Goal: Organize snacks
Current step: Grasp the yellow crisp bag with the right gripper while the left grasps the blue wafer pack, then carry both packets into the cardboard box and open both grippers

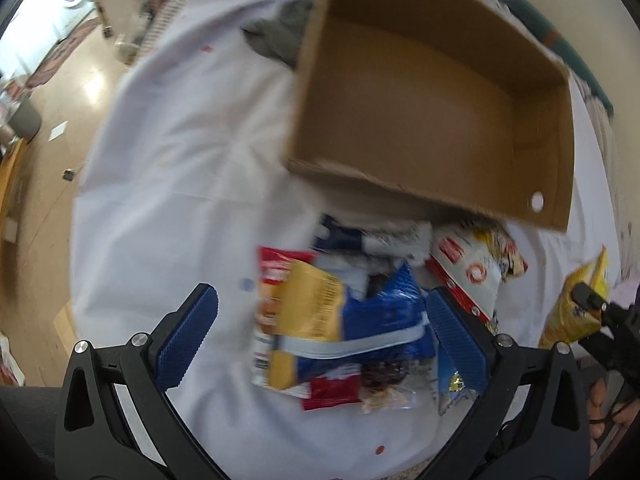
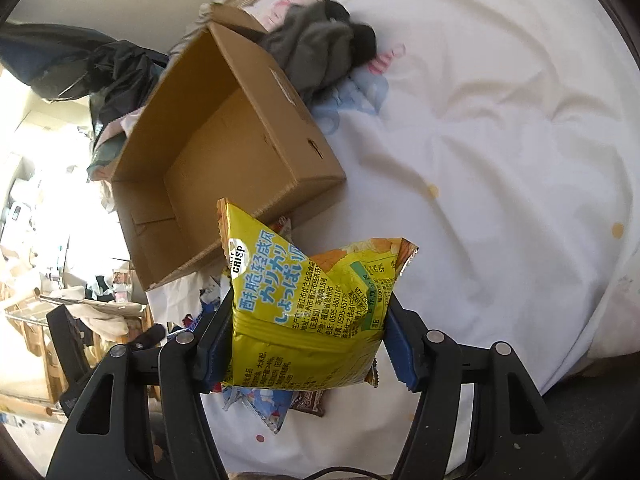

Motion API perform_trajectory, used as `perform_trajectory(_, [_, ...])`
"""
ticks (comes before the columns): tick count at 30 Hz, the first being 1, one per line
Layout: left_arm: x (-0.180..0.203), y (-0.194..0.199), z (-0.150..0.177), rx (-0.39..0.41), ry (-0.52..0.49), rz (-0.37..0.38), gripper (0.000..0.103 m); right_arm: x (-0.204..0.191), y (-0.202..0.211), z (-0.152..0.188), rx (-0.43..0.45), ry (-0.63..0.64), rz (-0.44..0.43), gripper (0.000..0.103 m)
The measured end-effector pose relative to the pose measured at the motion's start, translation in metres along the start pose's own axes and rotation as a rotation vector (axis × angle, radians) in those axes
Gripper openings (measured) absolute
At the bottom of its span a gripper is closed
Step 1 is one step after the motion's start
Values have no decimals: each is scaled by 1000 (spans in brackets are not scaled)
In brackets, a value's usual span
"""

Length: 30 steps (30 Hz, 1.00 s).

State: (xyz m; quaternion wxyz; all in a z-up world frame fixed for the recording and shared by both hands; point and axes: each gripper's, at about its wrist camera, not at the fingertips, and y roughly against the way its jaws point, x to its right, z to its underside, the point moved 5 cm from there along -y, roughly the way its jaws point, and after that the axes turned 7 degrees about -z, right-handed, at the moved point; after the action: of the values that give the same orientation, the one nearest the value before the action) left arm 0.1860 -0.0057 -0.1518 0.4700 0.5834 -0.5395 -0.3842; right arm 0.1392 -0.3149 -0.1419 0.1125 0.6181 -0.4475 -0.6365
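The right gripper (image 2: 308, 340) pinches a yellow crisp packet (image 2: 304, 312) just before the open brown cardboard box (image 2: 208, 152); the left gripper (image 1: 320, 336) hangs spread over the snack pile (image 1: 352, 320) beside that box

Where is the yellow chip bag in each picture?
Left wrist view: the yellow chip bag is at the far right edge, pinched by the right tool.
Right wrist view: the yellow chip bag fills the lower middle, squeezed between the right tool's blue pads, above the white bedsheet.
Shared landmark: the open cardboard box, with nothing visible inside it, just beyond the snack pile.
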Motion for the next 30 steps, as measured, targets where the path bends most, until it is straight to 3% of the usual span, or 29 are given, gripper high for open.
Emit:
perform_trajectory(9, [32,-27,14,-9,-104,-58,102,1,-4,4,-2,9,13,67])
perform_trajectory(12, [34,-29,18,-11,-114,-51,94,1,-6,4,-4,8,10,67])
perform_trajectory(14, [35,-29,20,-7,-118,-38,84,-1,-5,4,-3,13,9,67])
perform_trajectory(15, [36,-28,21,-5,-123,-33,75,-2,-5,4,-2,17,8,67])
perform_trajectory(18, [35,-24,25,11,-137,-22,65,-3,-3,6,-1,23,5,67])
perform_trajectory(23, [34,5,33,44,-141,20,59,-4,1,7,-4,14,-28,67])
perform_trajectory(30, [22,68,21,162,-102,67,58,-30,21,2,69,91,-116,67])
